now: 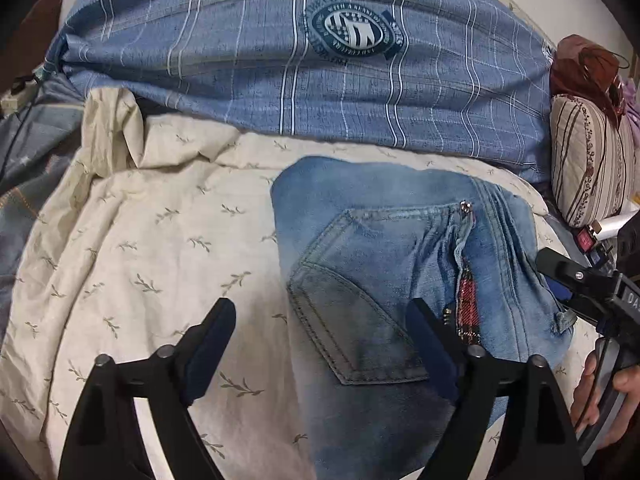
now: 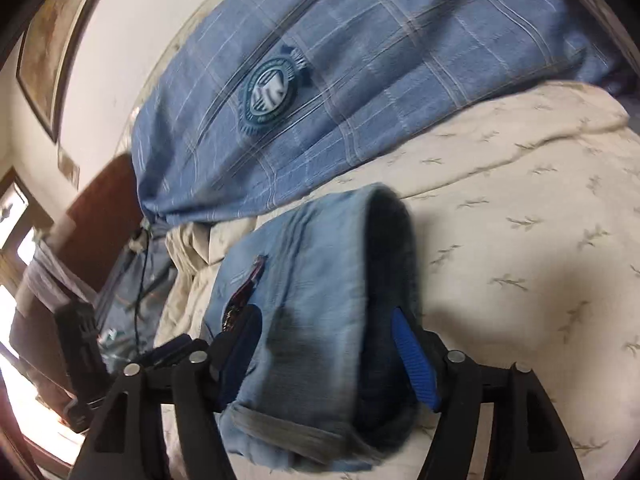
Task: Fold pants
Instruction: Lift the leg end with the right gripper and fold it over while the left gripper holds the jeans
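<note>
Light blue jeans lie folded in a thick bundle on a cream bedspread, back pocket up, red trim by the zipper. My left gripper is open just above the bundle's left edge, one finger over the bedspread, the other over the pocket. My right gripper has its wide-spread fingers on either side of the folded jeans, which fill the gap between the blue pads. It also shows at the right edge of the left wrist view, at the bundle's right side.
A large blue plaid pillow with a round emblem lies behind the jeans. A striped cushion and red cloth sit at the far right. Grey-blue bedding is at the left. A wall and a framed picture show in the right wrist view.
</note>
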`<act>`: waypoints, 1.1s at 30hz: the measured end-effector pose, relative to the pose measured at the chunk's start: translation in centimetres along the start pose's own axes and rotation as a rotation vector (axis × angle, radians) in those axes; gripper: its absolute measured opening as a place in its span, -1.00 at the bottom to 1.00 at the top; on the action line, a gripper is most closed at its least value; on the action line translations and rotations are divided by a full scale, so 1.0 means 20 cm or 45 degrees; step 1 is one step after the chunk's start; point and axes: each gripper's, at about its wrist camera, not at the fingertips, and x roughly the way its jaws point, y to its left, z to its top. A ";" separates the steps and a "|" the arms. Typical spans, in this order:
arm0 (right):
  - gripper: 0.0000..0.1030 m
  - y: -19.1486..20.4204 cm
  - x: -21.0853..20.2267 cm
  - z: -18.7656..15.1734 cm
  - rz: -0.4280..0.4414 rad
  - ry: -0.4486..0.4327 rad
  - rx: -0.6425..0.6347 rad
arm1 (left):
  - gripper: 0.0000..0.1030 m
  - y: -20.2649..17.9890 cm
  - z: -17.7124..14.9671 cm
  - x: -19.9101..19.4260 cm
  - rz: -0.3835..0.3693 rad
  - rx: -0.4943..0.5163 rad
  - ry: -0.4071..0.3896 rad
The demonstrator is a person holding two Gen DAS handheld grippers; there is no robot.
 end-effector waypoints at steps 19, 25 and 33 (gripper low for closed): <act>0.45 -0.02 0.17 -0.10 0.333 0.272 0.151 | 0.23 0.04 -0.01 0.08 -0.252 -0.123 0.131; 0.25 -0.07 0.17 -0.11 0.291 0.261 0.191 | 0.39 0.07 -0.02 0.13 -0.278 -0.195 0.140; 0.05 0.10 0.10 -0.10 0.159 0.133 -0.032 | -0.33 0.00 -0.01 0.01 -0.225 -0.086 -0.016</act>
